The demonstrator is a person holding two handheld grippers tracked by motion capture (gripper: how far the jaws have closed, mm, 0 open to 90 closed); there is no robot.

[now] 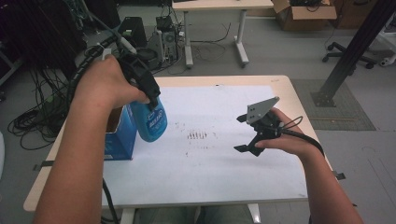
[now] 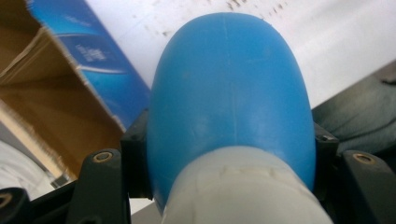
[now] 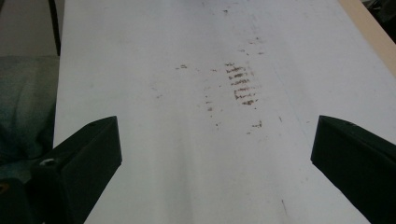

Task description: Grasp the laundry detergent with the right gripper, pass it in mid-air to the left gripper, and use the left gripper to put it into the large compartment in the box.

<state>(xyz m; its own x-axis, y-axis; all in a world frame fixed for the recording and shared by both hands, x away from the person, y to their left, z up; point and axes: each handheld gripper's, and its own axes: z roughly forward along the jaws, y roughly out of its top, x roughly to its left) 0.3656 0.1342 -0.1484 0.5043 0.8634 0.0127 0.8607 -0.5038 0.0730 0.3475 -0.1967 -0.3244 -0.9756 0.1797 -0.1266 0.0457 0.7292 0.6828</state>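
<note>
A white sheet (image 1: 224,154) with brown smudges (image 1: 197,136) covers the table (image 1: 299,100).

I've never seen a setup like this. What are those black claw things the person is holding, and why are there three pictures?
A person works at a table covered with a white sheet, holding a hand-held gripper in each hand. One picture comes from a camera above; the other two come from cameras riding on each gripper. The left gripper is shut on a blue bottle, lifted beside an open blue cardboard box. The right gripper is open and holds nothing; it faces brown smudges on the sheet.
</note>
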